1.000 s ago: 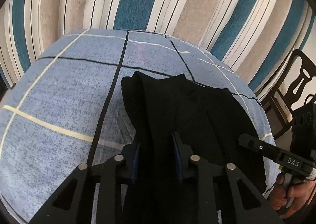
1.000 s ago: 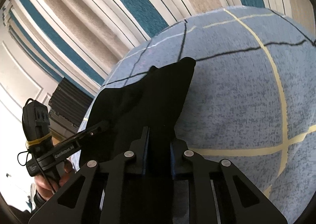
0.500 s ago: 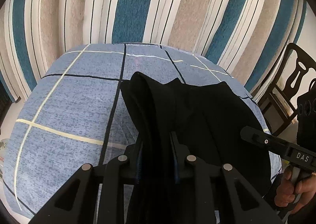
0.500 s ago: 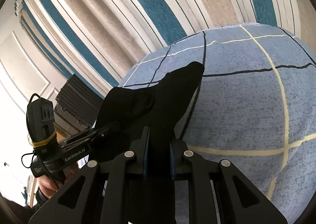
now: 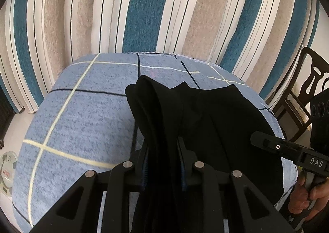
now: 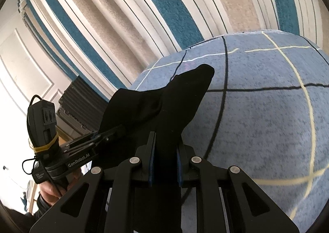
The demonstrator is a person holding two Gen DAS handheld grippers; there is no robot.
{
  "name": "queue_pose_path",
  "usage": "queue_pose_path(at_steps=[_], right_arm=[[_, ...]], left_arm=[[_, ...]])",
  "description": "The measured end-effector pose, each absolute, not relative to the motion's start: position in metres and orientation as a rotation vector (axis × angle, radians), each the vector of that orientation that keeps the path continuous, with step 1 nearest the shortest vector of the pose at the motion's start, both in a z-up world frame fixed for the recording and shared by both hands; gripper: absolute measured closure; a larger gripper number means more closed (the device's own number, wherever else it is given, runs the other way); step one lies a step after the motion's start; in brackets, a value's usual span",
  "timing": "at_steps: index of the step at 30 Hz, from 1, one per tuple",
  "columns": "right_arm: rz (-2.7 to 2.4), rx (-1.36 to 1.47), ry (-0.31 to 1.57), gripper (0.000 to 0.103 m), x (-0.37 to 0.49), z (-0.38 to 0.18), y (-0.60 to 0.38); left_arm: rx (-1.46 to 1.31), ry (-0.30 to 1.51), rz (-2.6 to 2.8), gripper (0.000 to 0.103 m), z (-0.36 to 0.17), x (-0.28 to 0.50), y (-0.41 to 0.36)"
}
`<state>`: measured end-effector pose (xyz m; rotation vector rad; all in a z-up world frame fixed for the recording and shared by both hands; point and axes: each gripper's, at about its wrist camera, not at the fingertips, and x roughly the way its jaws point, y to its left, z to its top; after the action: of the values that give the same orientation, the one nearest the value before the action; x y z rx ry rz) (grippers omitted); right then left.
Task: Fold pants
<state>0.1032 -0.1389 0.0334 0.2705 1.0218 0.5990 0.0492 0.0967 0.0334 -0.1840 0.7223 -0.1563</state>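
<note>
Jaws of both grippers (image 5: 163, 161) (image 6: 164, 163) clamp black pants (image 5: 205, 119)

Left gripper (image 5: 163, 150): matte black frame, two angled struts to each side with triangular cut-outs, four round silver pivot pins set behind the fingers (image 5: 181, 151). Blue ribbed pads are seen on the inner faces of the fingers.

Right gripper (image 6: 164, 142): same black build, four silver pins, blue pads.

Seen from the side, white lettering "GenRobot.AI" is noted on the left gripper's body, "DAS" on the right's, with a small white ring mark nearer its fingers. A black camera block is strapped on with a yellow band; a thin black cable loops behind it. A dark sleeve (image 6: 44, 202) is glimpsed at the handle.
</note>
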Motion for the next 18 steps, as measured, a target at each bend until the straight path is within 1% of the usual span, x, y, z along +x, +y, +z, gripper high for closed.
queue_pose_path(at_steps=[8, 14, 18], right_arm=[[0.611, 0.284, 1.001, 0.086, 0.142, 0.026, -0.118], [0.614, 0.317, 0.998, 0.086, 0.181, 0.0, -0.102], [0.607, 0.34, 1.02, 0.086, 0.204, -0.024, -0.095]], left_arm=[[-0.186, 0.69, -0.156, 0.078, 0.041, 0.084, 0.124], [-0.189, 0.67, -0.161, 0.078, 0.042, 0.125, 0.15], [-0.186, 0.673, -0.164, 0.078, 0.034, 0.152, 0.164]])
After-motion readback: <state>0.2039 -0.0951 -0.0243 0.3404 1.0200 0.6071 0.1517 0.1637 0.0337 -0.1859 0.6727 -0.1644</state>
